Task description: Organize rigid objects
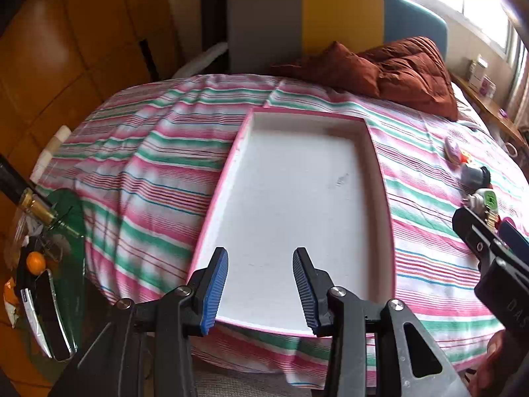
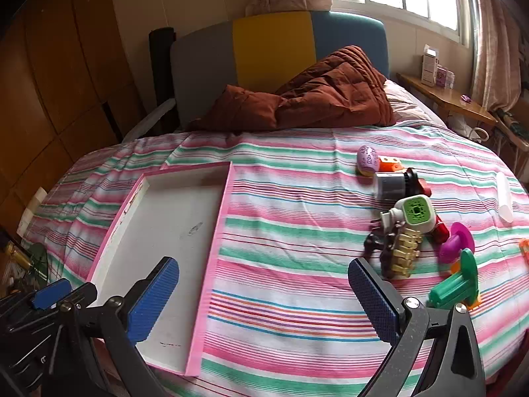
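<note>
While your left tool [image 1: 260,289] hangs released over the tray [image 1: 297,198] on the bed [image 2: 281,231], your right tool [image 2: 264,301] gapes, holding nothing, beside it; the toys [image 2: 410,228] lie clustered further right, well apart from the tray.

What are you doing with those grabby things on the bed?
A person holds a gripper in each hand above a striped bed. The left gripper is open over an empty pink-rimmed white tray. The right gripper is open too, holding nothing. The small toys, such as the green-and-white plug-in gadget and purple egg, lie on the sheet, not yet in the tray.
</note>
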Available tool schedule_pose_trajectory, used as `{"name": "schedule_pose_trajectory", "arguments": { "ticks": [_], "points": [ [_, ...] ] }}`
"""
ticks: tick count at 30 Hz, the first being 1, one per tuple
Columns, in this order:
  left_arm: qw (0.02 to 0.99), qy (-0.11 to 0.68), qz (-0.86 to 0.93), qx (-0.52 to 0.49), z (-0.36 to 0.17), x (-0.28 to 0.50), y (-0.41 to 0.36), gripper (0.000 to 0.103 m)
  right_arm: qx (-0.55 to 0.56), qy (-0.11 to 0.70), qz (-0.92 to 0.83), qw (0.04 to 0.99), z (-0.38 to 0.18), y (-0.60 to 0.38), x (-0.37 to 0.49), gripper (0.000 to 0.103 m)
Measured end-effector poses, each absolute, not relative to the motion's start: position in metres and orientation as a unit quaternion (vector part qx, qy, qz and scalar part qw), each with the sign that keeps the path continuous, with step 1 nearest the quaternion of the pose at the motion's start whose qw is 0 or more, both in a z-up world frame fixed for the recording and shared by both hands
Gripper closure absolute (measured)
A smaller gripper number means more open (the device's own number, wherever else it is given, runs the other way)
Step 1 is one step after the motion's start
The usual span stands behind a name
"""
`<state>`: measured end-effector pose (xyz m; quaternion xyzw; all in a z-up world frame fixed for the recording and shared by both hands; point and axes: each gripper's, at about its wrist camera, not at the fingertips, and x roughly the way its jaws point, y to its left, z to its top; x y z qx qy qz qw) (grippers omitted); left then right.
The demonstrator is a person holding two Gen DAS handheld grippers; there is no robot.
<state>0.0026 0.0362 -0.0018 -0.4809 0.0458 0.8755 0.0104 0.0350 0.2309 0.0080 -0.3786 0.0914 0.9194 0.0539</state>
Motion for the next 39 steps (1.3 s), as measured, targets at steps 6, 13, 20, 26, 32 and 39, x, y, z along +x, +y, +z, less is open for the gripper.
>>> {"name": "schedule_pose_trajectory", "arguments": {
  "ticks": [6, 13, 20, 26, 32, 39],
  "points": [
    [0.074, 0.05, 0.869, -0.486, 0.0, 0.003, 0.065, 0.062, -0.382, 0.11, 0.912, 0.097, 0.009, 0.268, 0.045, 0.0],
    [0.14, 0.076, 0.861, -0.483, 0.001, 0.012, 0.11, 0.062, -0.391, 0.123, 0.9, 0.149, 0.002, 0.308, 0.061, 0.0],
    [0.217, 0.075, 0.847, -0.479, 0.001, 0.016, 0.14, 0.062, -0.4, 0.113, 0.892, 0.176, -0.005, 0.337, 0.076, 0.0],
    [0.284, 0.071, 0.837, -0.463, 0.0, 0.026, 0.162, 0.062, -0.403, 0.091, 0.892, 0.182, -0.007, 0.366, 0.092, 0.0],
    [0.312, 0.089, 0.816, -0.479, -0.01, 0.031, 0.182, 0.062, -0.422, 0.075, 0.883, 0.191, -0.015, 0.401, 0.109, 0.003],
    [0.342, 0.059, 0.796, -0.496, -0.011, 0.034, 0.193, 0.062, -0.448, 0.025, 0.875, 0.182, -0.028, 0.417, 0.117, 0.019]
  ]
}}
